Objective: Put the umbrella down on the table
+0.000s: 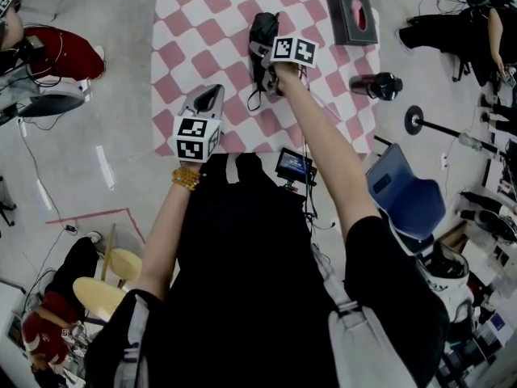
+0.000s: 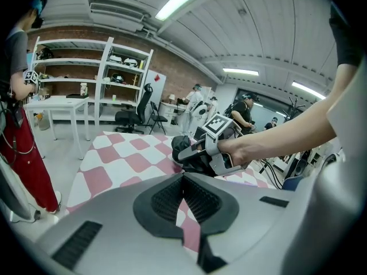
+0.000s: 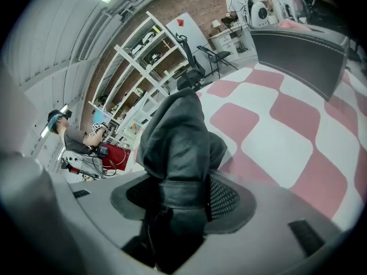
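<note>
A folded black umbrella lies along the middle of the pink-and-white checked table, its wrist strap trailing toward me. My right gripper is shut on the umbrella, whose dark fabric fills the space between the pads in the right gripper view. My left gripper hovers over the table's near left part, jaws together and holding nothing. In the left gripper view the umbrella and right gripper show ahead, beyond the left gripper.
A black tissue box stands at the table's far right corner, and a dark bottle lies at the right edge. A small monitor sits at the near edge. A blue chair is on the right; people and shelves surround the table.
</note>
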The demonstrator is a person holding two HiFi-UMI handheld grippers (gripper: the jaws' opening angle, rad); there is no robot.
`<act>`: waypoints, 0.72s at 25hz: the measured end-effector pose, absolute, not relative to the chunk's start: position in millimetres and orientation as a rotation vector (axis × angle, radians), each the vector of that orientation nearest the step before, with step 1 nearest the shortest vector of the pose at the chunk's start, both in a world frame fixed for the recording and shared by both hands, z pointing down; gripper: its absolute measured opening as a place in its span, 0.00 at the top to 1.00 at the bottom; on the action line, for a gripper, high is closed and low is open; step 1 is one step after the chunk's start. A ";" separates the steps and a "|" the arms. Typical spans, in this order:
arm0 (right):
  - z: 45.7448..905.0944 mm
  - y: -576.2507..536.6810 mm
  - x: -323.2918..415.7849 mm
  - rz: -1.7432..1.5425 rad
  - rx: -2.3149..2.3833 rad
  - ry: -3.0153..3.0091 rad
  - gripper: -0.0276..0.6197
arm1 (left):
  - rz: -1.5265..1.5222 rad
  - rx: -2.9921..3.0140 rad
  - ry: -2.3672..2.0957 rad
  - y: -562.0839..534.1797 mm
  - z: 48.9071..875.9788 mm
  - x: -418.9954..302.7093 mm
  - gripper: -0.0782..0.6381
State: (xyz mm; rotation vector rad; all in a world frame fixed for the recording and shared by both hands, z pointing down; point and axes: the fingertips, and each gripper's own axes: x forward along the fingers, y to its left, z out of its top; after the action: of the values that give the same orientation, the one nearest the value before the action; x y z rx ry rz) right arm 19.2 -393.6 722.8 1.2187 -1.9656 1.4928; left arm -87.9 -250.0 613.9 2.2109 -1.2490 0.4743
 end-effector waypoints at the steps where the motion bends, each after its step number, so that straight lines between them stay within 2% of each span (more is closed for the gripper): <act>1: 724.8 -393.0 19.1 1.496 1.220 -1.957 0.59 | 0.475 2.211 -1.250 -250.2 614.3 -88.5 0.87; 18: 733.0 -381.9 25.4 1.604 1.200 -1.916 0.59 | 0.492 2.219 -1.232 -248.5 614.4 -83.9 0.87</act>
State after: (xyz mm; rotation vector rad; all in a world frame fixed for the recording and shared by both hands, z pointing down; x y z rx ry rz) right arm 25.4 -381.9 733.0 1.2005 -1.9164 1.6037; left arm -83.9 -248.5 614.4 2.2190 -1.2324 0.4923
